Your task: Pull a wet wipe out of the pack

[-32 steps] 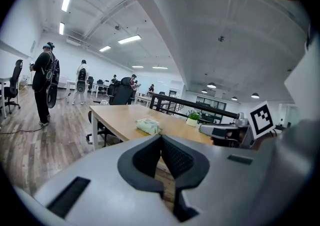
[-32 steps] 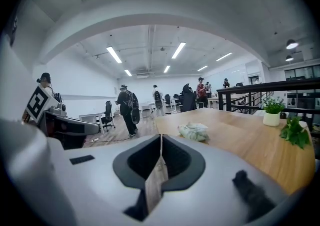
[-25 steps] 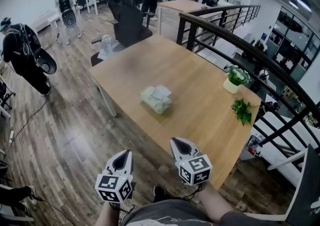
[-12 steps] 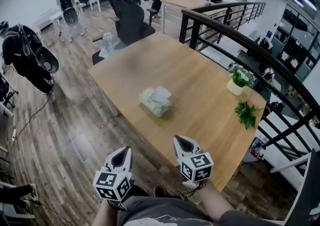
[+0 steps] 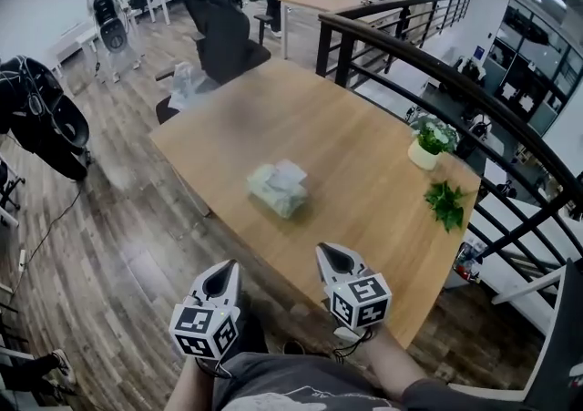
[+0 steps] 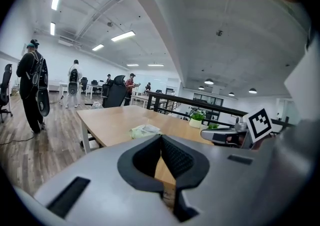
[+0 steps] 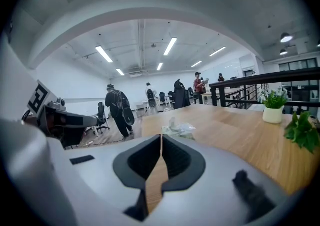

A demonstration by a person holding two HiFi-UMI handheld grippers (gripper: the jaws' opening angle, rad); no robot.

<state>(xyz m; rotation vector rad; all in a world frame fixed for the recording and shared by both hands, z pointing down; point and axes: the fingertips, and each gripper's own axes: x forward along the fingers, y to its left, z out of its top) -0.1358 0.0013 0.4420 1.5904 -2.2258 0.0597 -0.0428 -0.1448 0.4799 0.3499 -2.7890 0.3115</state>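
A pale green wet wipe pack lies near the middle of the wooden table, a white wipe sticking up from its top. The same pack shows small in the left gripper view, and the pack sits straight ahead in the right gripper view. My left gripper hovers at the table's near edge, jaws shut and empty. Beside it my right gripper is over the near edge too, its jaws shut with nothing between them. Both stand well short of the pack.
A white pot with a plant and a loose green sprig sit at the table's right end. A black railing runs behind the table. A black office chair stands at the far end. People stand in the room beyond.
Both grippers have edged a little closer to the table's near side, and the head view has shifted slightly. The jaws stayed shut and the pack has not moved.
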